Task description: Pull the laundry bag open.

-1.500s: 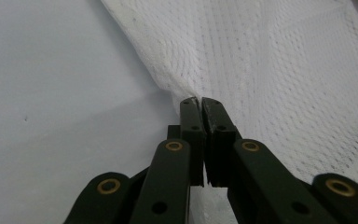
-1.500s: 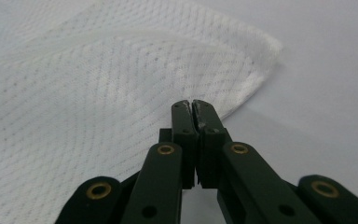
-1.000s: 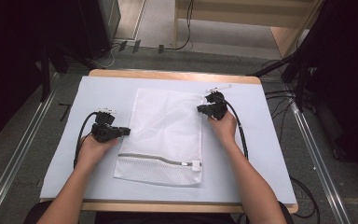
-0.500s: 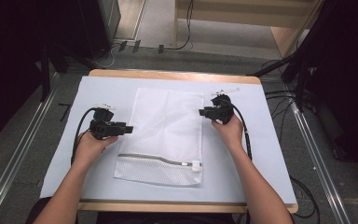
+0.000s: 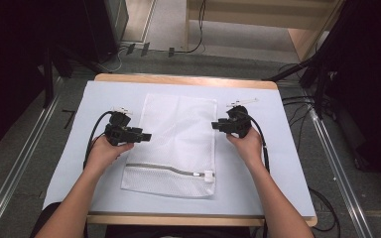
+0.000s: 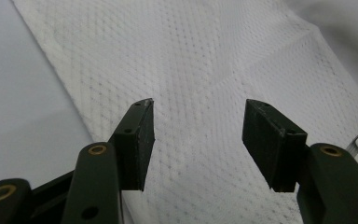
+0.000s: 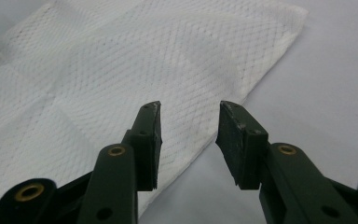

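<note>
Both tools just opened, nothing between jaws: left tool (image 5: 146,136), right tool (image 5: 215,124). Risk: regrasping the mesh laundry bag (image 5: 178,144) pinches one layer, bunching it.

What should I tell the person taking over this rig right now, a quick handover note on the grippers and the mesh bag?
Left gripper: open, jaws have just been opening, nothing between them, at the bag's left edge.
Right gripper: open, jaws have just been opening, nothing between them, at the bag's right edge.
White mesh laundry bag: lying flat and spread on the pale blue mat, zipper end nearest the person, zipper looks closed.
Done: bag appears laid out and let go.
Left: unclear from here; probably the next fold or grasp, so check the bag's edges first.
</note>
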Available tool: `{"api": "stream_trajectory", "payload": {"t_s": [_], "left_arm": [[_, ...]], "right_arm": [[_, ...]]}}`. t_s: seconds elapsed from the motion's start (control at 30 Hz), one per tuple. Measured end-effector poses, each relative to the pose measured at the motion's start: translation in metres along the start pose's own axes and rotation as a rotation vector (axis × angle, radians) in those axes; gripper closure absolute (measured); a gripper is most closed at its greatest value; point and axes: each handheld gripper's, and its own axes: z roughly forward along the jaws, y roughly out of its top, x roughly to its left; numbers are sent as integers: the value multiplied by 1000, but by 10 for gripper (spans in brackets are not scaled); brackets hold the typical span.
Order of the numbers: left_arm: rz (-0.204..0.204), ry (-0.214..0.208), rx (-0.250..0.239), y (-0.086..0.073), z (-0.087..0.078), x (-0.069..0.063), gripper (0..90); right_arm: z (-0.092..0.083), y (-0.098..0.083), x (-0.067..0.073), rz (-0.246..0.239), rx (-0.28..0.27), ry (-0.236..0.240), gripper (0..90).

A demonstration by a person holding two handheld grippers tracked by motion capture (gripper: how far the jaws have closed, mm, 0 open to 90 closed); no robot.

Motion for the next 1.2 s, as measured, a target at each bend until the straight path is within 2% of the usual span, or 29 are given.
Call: {"api": "stream_trajectory", "payload": {"t_s": [0.3,0.43,0.57,0.7,0.87,1.03,1.2], "left_arm": [[36,-15,1,4,4,-7,413],[47,-27,4,5,3,-9,404],[59,-34,0,6,3,-13,397],[76,-39,-3,7,2,-18,392],[99,-38,-5,8,0,-27,394],[118,-51,-8,10,0,-37,396],[143,-65,20,12,0,-48,408]], "right_arm": [[-7,-5,6,-8,-4,8,553],[-12,-8,11,-20,-14,-4,525],[-15,-11,15,-33,-23,10,504],[-16,-15,20,-38,-9,20,498],[-21,-20,29,-44,-5,34,503],[-26,-27,38,-69,-2,50,510],[-30,-36,45,-76,5,61,531]]}}
